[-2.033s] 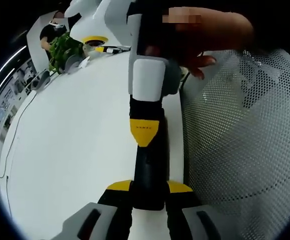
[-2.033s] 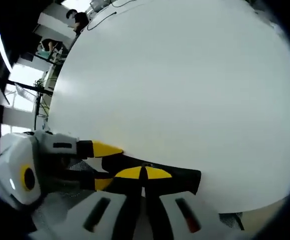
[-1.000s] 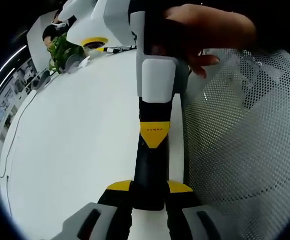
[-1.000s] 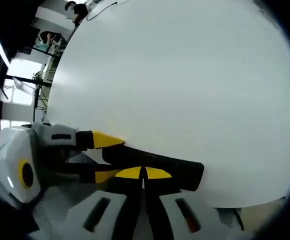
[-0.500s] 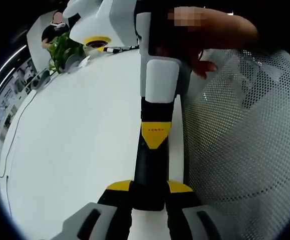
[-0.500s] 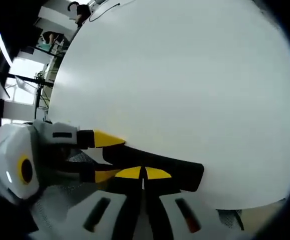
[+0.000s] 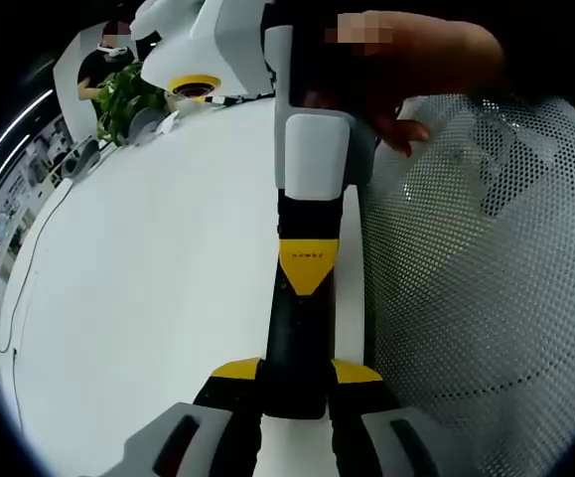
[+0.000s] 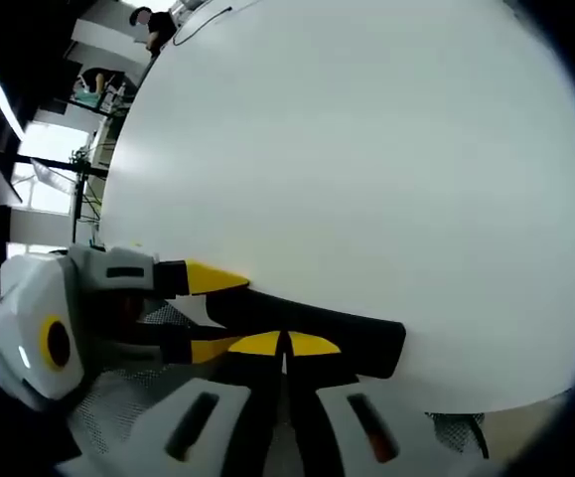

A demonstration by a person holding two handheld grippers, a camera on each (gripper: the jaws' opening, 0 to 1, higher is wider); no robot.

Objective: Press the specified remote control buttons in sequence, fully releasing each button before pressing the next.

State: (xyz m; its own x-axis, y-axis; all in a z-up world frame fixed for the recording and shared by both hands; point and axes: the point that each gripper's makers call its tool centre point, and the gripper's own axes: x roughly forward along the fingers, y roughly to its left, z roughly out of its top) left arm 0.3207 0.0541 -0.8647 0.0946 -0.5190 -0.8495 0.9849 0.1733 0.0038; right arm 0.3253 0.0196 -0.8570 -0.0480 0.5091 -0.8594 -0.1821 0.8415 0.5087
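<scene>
My left gripper view sat low and close over the table (image 7: 148, 298), looking forward along its jaws, which gripped the remote (image 7: 295, 348); the right gripper (image 7: 307, 278) entered from ahead. My right gripper view looked across the same table (image 8: 366, 179), its jaws close above the remote (image 8: 366, 343), the left gripper (image 8: 203, 313) entering from its left. Both shared remote and table.

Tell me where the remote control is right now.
In the left gripper view the remote control stands low at centre, clamped in the left gripper, with the right gripper on top of it.

Right tongs (image 7: 307, 268) farther down the remote (image 7: 295, 348) than before.
</scene>
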